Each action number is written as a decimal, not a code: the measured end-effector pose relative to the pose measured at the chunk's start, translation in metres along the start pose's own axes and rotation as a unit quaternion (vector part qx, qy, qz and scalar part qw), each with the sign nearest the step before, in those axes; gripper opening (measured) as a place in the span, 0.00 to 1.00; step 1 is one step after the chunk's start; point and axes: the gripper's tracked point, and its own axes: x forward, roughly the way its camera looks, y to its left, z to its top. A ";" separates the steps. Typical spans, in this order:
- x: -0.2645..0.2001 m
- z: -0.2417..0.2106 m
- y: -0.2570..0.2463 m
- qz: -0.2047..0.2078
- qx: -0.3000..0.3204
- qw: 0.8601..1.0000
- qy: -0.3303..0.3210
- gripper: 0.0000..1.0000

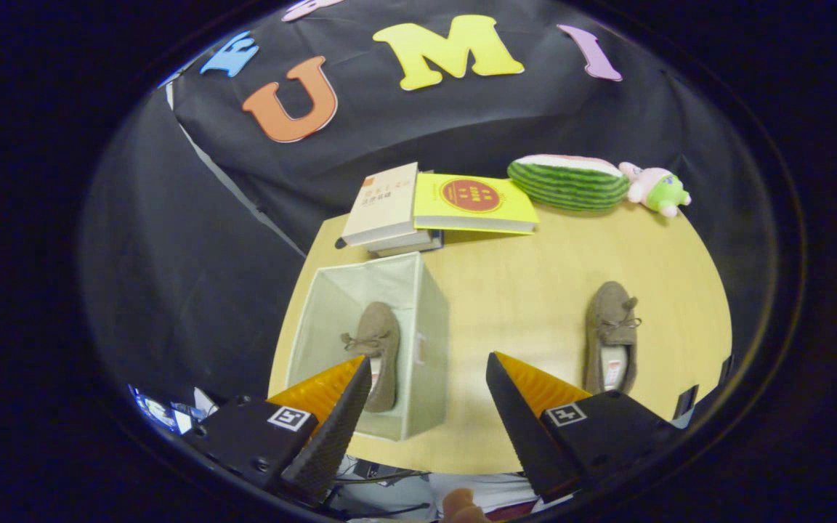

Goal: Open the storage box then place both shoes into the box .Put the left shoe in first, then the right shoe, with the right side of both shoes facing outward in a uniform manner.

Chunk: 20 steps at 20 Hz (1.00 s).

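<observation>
Wooden table [520,290]: storage box [429,334] open, one shoe [378,341] inside; second shoe [611,334] on table, well apart. Your gripper [429,388] spread wide, empty. Next, I judge: go for second shoe, match orientation.

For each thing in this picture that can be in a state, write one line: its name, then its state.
Storage box: open, upright, one shoe inside.
Shoe in box: lying inside the box.
Shoe on table: outside the box, untouched.
Gripper: jaws open, holding nothing, above the table.
Books: closed, stacked beyond the box.
</observation>
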 end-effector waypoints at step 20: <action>0.060 -0.057 -0.282 -0.159 0.043 0.978 0.129 1.00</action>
